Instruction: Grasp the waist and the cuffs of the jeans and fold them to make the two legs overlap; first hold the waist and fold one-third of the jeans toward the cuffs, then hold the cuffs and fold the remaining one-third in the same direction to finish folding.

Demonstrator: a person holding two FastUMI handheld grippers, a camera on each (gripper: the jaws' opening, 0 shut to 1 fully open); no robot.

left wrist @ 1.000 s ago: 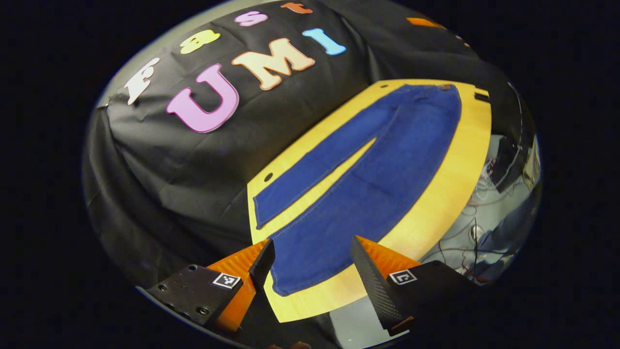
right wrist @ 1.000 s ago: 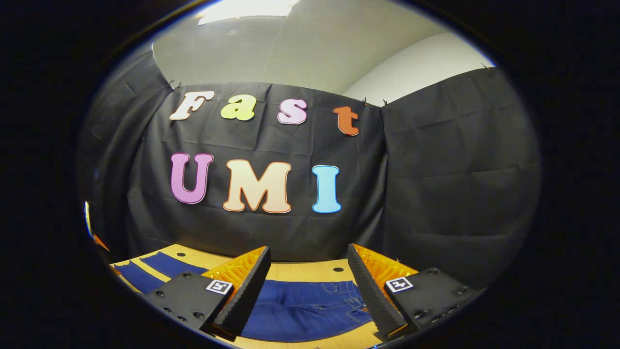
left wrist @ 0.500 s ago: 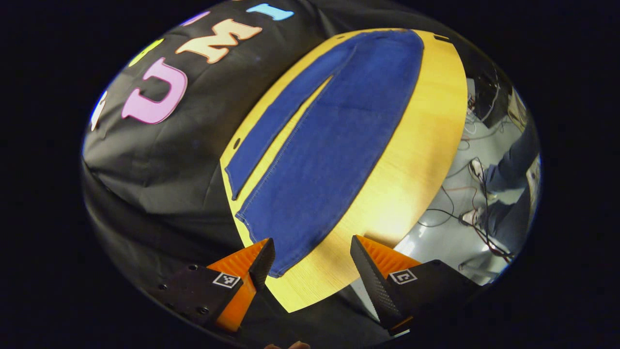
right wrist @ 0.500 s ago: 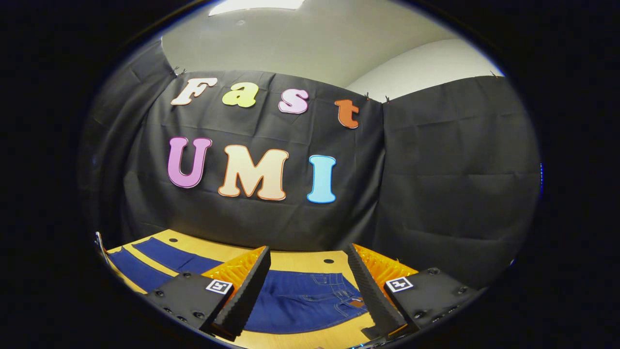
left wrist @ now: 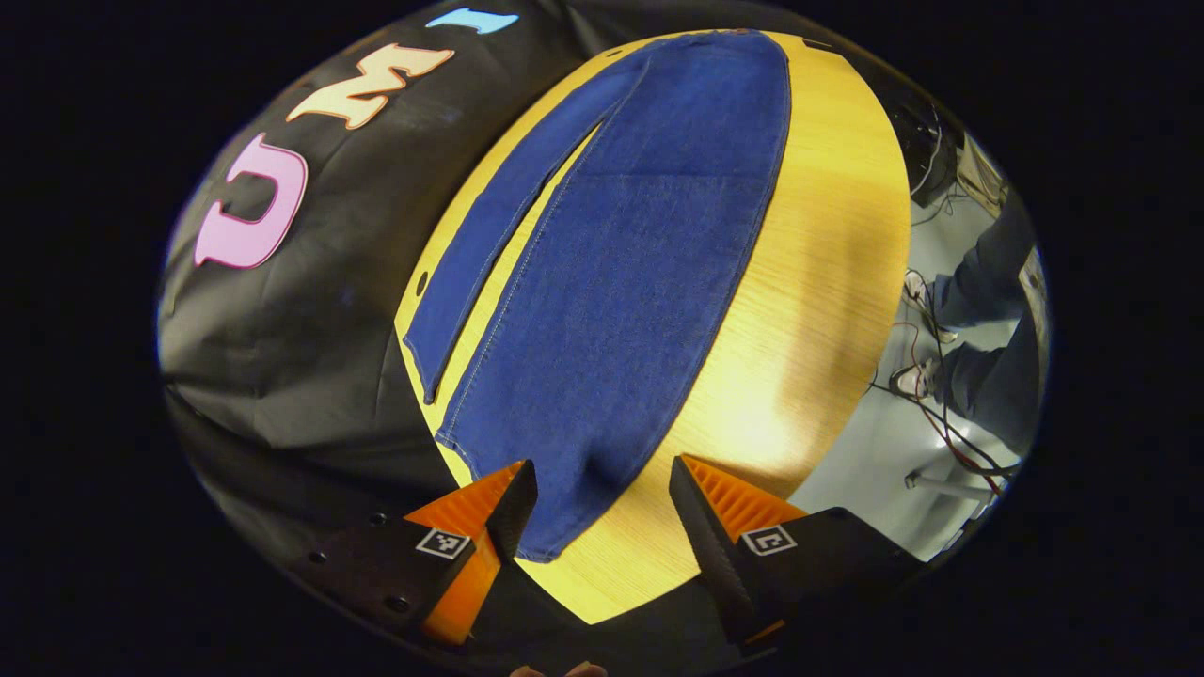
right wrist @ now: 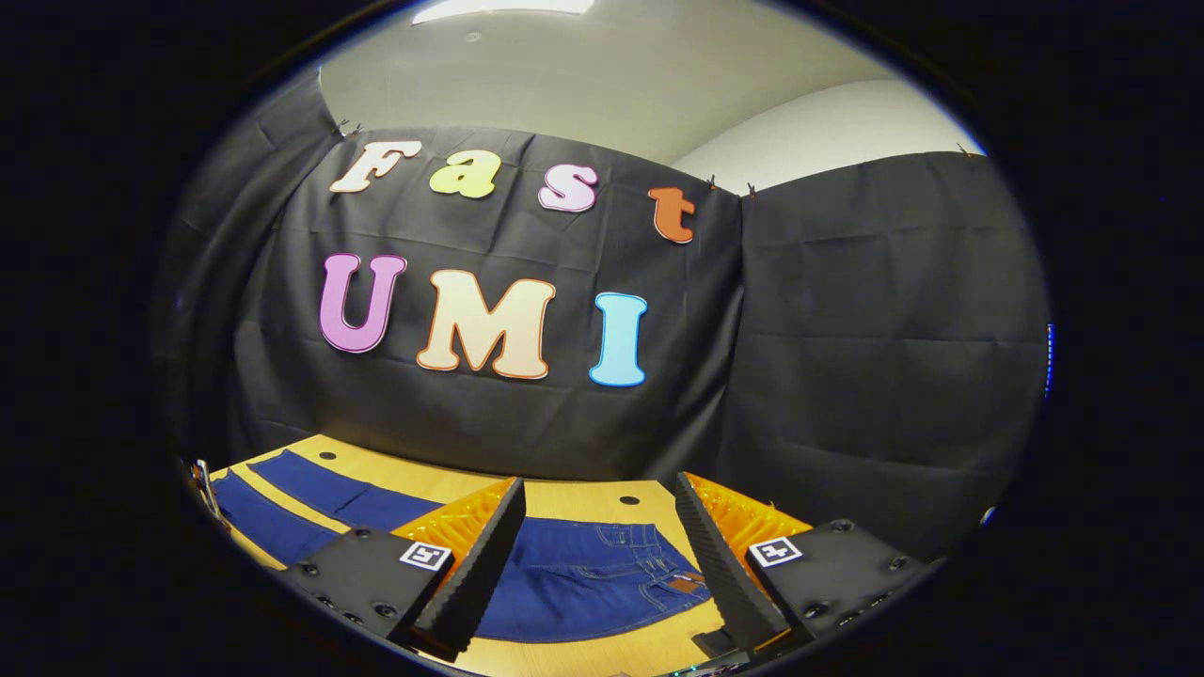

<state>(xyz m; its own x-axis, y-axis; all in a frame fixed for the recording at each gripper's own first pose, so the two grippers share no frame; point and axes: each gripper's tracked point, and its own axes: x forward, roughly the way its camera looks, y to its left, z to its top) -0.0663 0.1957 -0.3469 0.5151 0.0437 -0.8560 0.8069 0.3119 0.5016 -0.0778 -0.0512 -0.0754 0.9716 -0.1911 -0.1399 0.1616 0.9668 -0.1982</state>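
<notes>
The jeans (left wrist: 621, 273) lie flat and unfolded on the wooden table (left wrist: 818, 282), legs spread apart in a narrow V.

Left gripper (left wrist: 597, 512): jaws apart, holding nothing. In the left gripper view it hangs above the near end of the table, over the cuff (left wrist: 541, 541) of the wider-looking leg. The cuff lies between the two fingers and just beside the left one; contact cannot be confirmed. The waist lies at the far end of the table.

Right gripper (right wrist: 602, 527): jaws apart, holding nothing. In the right gripper view the waist (right wrist: 649, 555) of the jeans (right wrist: 564, 583) lies between and below the fingers, and the legs run off to the left across the table (right wrist: 574, 494).

A person's legs (left wrist: 988, 329) stand on the floor to the right of the table.
</notes>
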